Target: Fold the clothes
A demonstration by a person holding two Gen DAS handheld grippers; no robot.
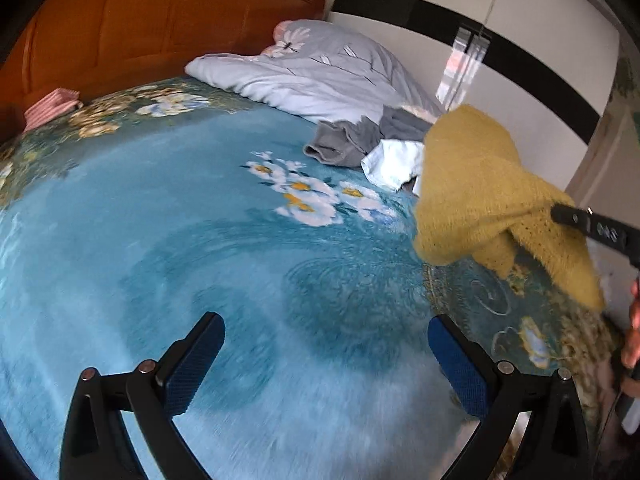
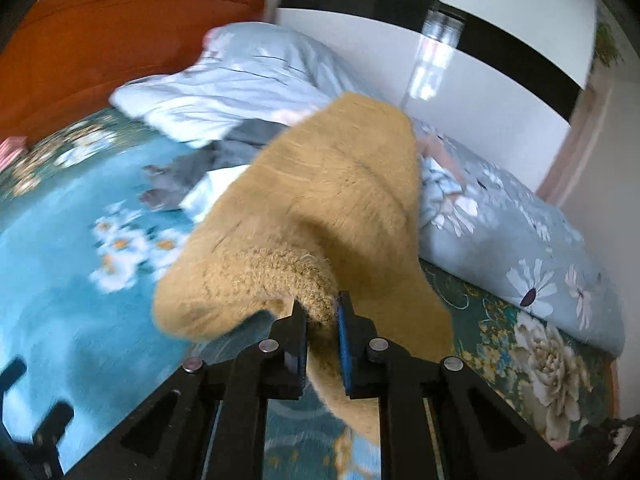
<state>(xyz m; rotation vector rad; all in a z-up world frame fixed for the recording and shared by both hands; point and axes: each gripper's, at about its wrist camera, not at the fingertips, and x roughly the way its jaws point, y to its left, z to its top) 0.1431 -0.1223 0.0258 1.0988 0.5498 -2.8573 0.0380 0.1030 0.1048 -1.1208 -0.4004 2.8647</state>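
Note:
A yellow knit garment hangs in the air, bunched between the closed fingers of my right gripper. In the left wrist view the same yellow garment dangles at the right above the bed, held by the right gripper. My left gripper is open and empty, low over the blue floral blanket. A grey garment and a white garment lie in a pile behind the yellow one.
A pale blue flowered duvet is heaped along the wall side; it also shows in the right wrist view. A wooden headboard stands at the back. A pink striped folded cloth lies by the headboard. A white wall with a black stripe borders the bed.

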